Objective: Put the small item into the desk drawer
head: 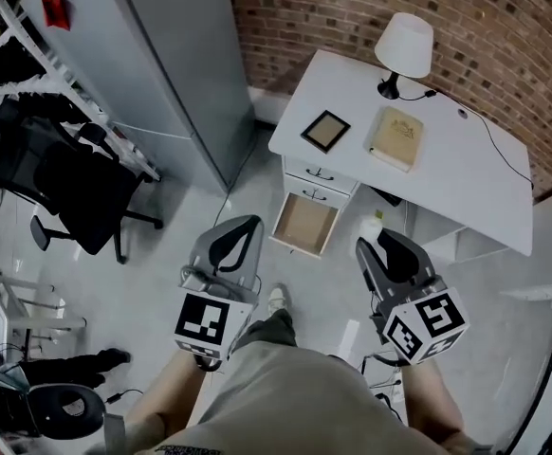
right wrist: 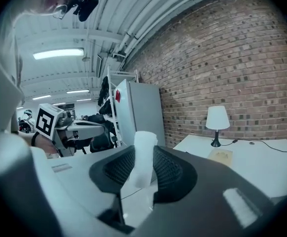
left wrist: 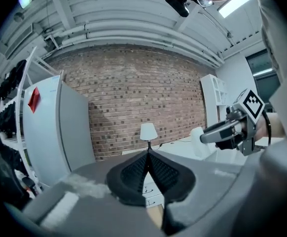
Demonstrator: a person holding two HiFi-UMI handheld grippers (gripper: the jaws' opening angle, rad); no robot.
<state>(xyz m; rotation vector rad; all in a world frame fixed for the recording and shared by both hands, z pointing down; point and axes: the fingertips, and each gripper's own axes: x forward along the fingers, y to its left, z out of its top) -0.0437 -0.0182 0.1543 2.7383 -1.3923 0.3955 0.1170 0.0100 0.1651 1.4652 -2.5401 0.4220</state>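
We count 2 grippers (head: pixel 236 242) (head: pixel 380 246), 1 small white item (right wrist: pixel 141 157), 1 desk (head: pixel 466 169), 3 drawers (head: pixel 304 224), 1 lamp (head: pixel 404 44), 1 book (head: pixel 396 137).

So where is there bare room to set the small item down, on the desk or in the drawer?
The open drawer has a bare bottom, wall to wall. On the desk, the stretch right of the book is free but for a thin cable. The other end is crowded: lamp, book, picture frame.
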